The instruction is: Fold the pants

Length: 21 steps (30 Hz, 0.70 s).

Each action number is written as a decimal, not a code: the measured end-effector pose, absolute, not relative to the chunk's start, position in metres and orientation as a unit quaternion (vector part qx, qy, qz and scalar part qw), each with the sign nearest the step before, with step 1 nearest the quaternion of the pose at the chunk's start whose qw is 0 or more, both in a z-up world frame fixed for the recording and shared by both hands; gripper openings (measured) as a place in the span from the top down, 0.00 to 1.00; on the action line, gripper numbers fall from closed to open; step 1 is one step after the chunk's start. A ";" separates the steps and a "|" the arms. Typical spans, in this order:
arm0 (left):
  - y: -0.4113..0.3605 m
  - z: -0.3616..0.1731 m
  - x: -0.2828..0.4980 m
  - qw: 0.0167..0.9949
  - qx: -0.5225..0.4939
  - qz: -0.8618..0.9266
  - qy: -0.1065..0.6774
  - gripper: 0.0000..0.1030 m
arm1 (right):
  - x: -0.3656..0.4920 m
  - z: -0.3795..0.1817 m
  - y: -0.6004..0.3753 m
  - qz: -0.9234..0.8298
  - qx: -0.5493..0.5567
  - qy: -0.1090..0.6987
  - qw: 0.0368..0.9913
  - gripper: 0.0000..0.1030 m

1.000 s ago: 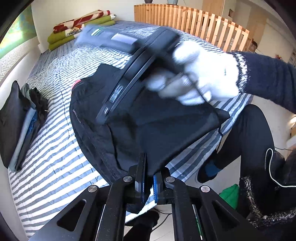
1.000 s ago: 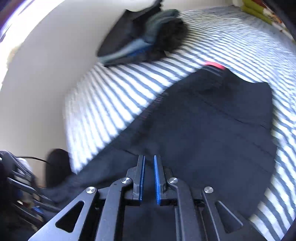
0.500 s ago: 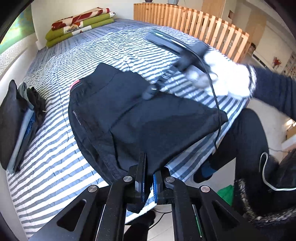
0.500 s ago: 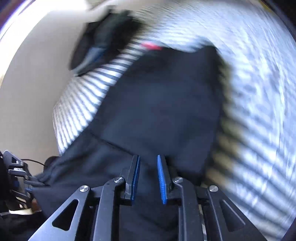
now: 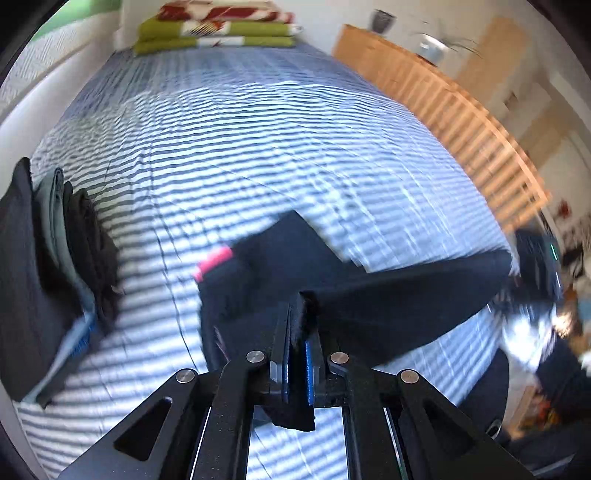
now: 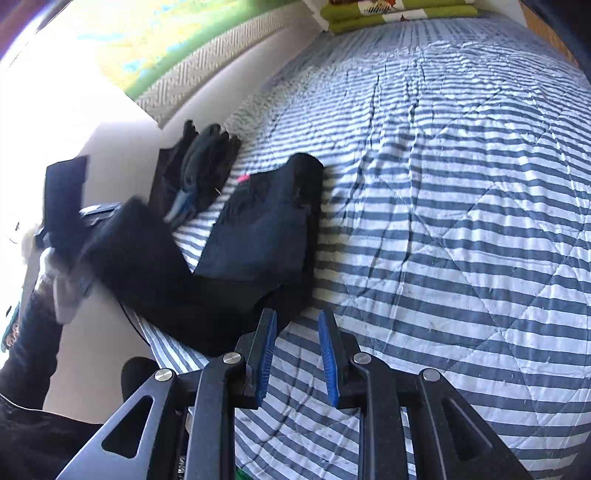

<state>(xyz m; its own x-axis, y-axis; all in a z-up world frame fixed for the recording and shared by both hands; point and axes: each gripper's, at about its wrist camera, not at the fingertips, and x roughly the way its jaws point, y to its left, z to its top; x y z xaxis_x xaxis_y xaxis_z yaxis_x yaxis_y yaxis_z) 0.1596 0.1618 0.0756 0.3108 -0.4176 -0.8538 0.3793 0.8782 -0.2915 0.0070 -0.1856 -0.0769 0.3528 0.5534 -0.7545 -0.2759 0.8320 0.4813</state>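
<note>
The black pants [image 5: 388,291] with a small red tag [image 5: 214,260] lie half folded near the foot of the striped bed [image 5: 258,140]. My left gripper [image 5: 297,328] is shut on a black edge of the pants and holds it lifted over the rest. In the right wrist view the pants [image 6: 258,229] sit to the left of my right gripper [image 6: 297,332]. Its jaws are opening, nothing is between them, and only striped quilt [image 6: 443,221] lies beneath. The other gripper, held by a gloved hand [image 6: 59,280], shows at the far left.
A pile of folded dark and grey clothes [image 5: 48,258] lies at the bed's left edge by the wall. Green and red folded blankets [image 5: 221,29] rest at the head. A wooden slatted frame [image 5: 461,122] stands along the right side.
My left gripper has swung the held pants edge across, folding the garment over itself. The right gripper has let go of the fabric, opened and moved off onto bare quilt.
</note>
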 end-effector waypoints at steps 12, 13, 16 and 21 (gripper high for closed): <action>0.184 -0.026 0.265 0.782 -0.051 -0.203 0.587 0.90 | 0.073 -0.105 -0.117 0.265 0.096 0.523 0.804 0.75; 0.187 -0.027 0.266 0.782 -0.060 -0.200 0.587 0.87 | 0.077 -0.107 -0.107 0.264 0.082 0.524 0.806 0.75; 0.195 -0.025 0.259 0.789 -0.061 -0.173 0.587 0.69 | 0.091 -0.119 -0.086 0.250 0.052 0.538 0.803 0.72; 0.217 -0.016 0.240 0.807 -0.071 -0.144 0.569 0.69 | 0.102 -0.131 -0.073 0.221 0.011 0.547 0.807 0.67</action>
<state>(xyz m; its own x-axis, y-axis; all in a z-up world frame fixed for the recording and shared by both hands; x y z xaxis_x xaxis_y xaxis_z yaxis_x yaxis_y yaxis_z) 0.2399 0.2173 -0.0164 0.3112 -0.3128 -0.8974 0.1501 0.9486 -0.2786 0.1017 -0.0727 -0.1309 0.3035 0.3694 -0.8783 -0.3447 0.9019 0.2602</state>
